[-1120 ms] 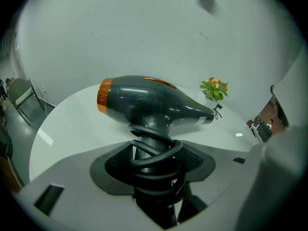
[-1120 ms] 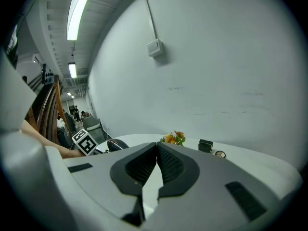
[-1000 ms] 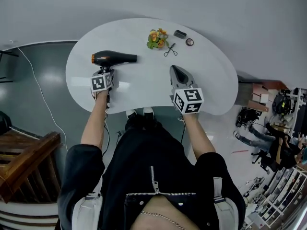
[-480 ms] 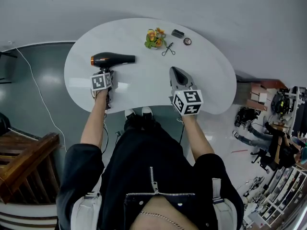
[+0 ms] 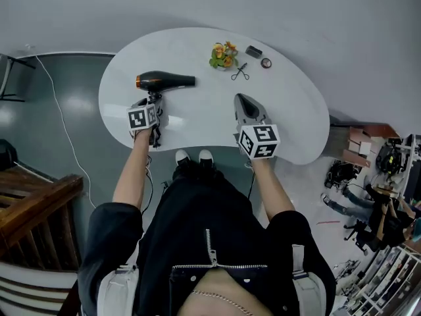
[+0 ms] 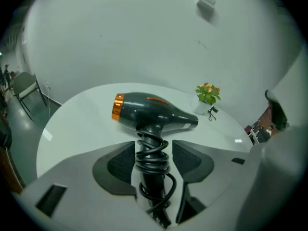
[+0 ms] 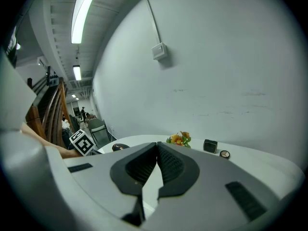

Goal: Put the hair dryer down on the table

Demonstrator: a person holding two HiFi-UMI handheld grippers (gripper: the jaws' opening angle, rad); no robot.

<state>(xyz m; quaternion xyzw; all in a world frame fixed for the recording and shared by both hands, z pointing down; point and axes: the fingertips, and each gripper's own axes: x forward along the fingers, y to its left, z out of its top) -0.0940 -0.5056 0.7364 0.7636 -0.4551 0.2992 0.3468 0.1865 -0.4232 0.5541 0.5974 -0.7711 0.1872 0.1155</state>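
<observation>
Setting: a white rounded table (image 5: 289, 120) is seen from above, with a person (image 5: 210, 242) in black at its near edge.
Held thing: a black hair dryer (image 6: 154, 112) with an orange rear ring is held level over the left part of the table, its nozzle pointed right. Whether it touches the tabletop cannot be told.
Handle: a black cord (image 6: 153, 154) is coiled round it.
Left side: the left gripper (image 5: 154, 101) is clamped on the cord-wrapped handle, one pad at each side.
Right side: the right gripper (image 7: 157, 148) is held over the near right part of the table, well apart from the hair dryer. Its jaws are pressed together, with nothing between them.
Far edge: a potted plant (image 5: 223, 54) with orange flowers, a scissor-like tool (image 5: 240, 72), a black box (image 5: 254, 51) and a round compact (image 5: 266, 62) are set near one another.
</observation>
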